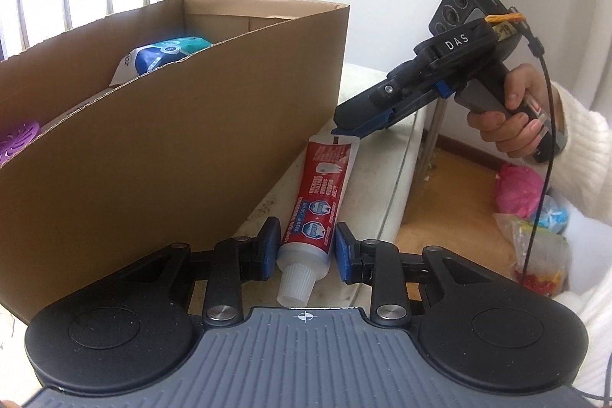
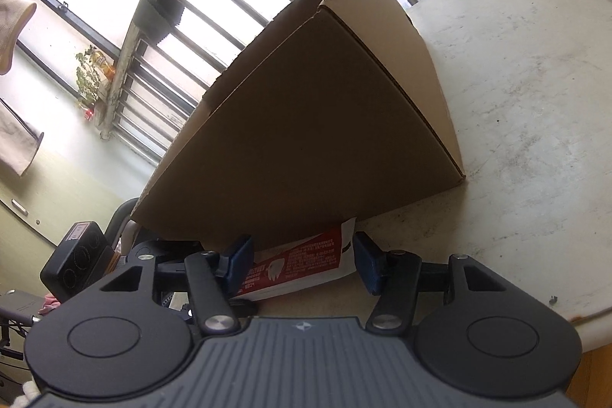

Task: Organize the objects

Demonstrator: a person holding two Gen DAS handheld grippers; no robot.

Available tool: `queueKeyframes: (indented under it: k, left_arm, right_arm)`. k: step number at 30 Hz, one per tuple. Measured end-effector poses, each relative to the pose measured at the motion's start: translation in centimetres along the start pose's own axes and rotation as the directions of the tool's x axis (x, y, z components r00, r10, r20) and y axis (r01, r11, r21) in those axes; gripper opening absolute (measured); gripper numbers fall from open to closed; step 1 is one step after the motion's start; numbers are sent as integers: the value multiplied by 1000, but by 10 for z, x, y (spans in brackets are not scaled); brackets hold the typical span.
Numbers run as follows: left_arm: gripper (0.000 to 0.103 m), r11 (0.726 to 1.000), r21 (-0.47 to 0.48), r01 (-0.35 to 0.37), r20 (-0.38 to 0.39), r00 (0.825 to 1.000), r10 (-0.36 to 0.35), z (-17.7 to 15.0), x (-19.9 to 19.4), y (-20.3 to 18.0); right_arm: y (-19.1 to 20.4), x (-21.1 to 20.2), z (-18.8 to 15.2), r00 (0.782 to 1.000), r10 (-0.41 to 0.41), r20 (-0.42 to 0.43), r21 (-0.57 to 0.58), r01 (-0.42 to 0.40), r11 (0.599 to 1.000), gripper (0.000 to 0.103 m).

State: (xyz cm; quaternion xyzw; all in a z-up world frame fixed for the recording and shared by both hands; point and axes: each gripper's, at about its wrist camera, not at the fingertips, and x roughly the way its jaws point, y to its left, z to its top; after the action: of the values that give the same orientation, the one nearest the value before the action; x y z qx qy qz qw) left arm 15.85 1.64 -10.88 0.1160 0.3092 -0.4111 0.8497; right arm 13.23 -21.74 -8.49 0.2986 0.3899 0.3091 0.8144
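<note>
A red and white toothpaste tube [image 1: 323,194] lies on the white table [image 1: 386,155], along the right side of an open cardboard box [image 1: 172,125]. Its white cap points toward me. My left gripper [image 1: 308,245] is shut on the tube just behind the cap, one blue pad on each side. My right gripper [image 1: 346,125], held by a hand [image 1: 508,125], has its tips at the tube's flat crimped end. In the right wrist view that crimped end [image 2: 298,268] lies between the right gripper's [image 2: 304,264] open jaws, close to the box [image 2: 306,125].
Inside the box lie a blue and teal packet [image 1: 168,54] and a purple perforated disc [image 1: 19,140]. The table edge [image 1: 401,201] runs just right of the tube. On the floor beyond it sit a pink bag [image 1: 516,186] and other bags. Window bars stand behind the box.
</note>
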Motion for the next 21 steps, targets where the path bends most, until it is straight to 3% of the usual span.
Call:
queueKeyframes:
  k: [4,8,10,13,16,21]
  left_arm:
    - [30,1000,0,0,18,1000,0,-5,-4,0]
    - [30,1000,21,3,36,999,-4,-8,-4,0]
    - [30,999,38,8,45,999,-10,-9,-3,1]
    - [30,999,44,18,46,999,-20,-9,-3,3]
    - [30,999,49,22,41,999,-24,-8,-1,4]
    - [30,998,57,27,17,999,-28,-2,2,5]
  right_arm:
    - [-9,-4,-3,999,47,13,63,-48,997,58]
    - [-29,-3,-4,979,202,4,192,-199,961,55]
    - [-42,4,-9,961,275,-17,270,-261,927,36]
    - [-46,12,-10,966,257,-13,265,-245,933,16]
    - [-51,18,-6,962,272,-4,294,-258,920,15]
    - [-50,17,-1,974,225,6,257,-219,941,15]
